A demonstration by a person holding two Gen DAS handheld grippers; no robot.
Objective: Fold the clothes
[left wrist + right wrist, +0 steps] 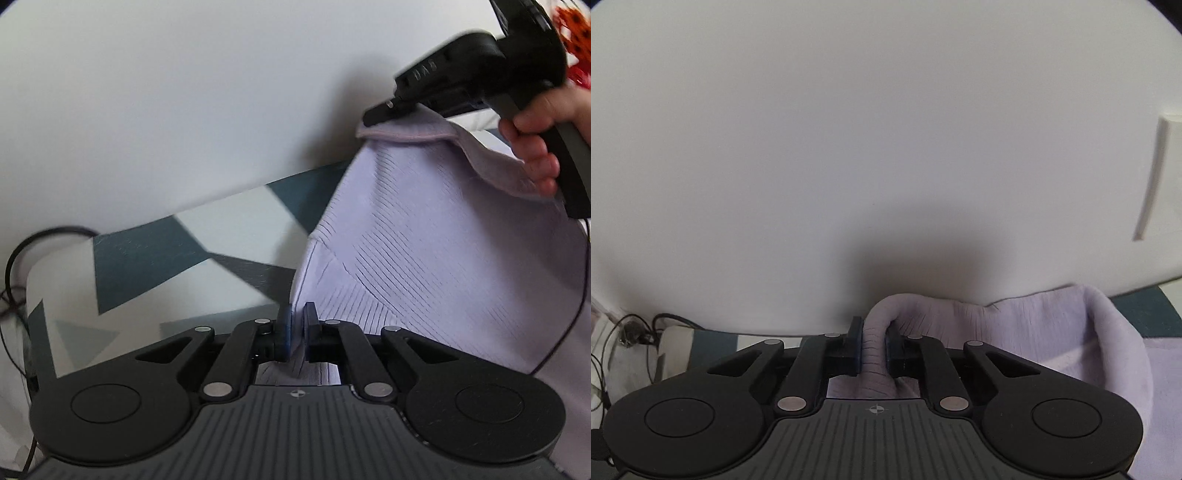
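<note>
- Filling the background, a plain white wall (849, 129) stands behind everything.
- Below it lies a surface covered with a cloth of white, teal and grey triangles (147, 266).
- Draped over that patterned cover, the pale lilac ribbed garment (424, 258) is lifted at two points and hangs stretched between them.
- The right gripper (373, 118) is raised near the wall, its handle wrapped by a person's hand (535, 147); in the right wrist view the jaws are pressed together on a bunched roll of the garment's thick hem.
- The left gripper (298, 328) sits lower, close to the patterned cover, with its blue pads nearly closed and a thin edge of the lilac fabric pinched between them.
- Thin black cables (22, 258) loop at the far left edge of the covered surface.
</note>
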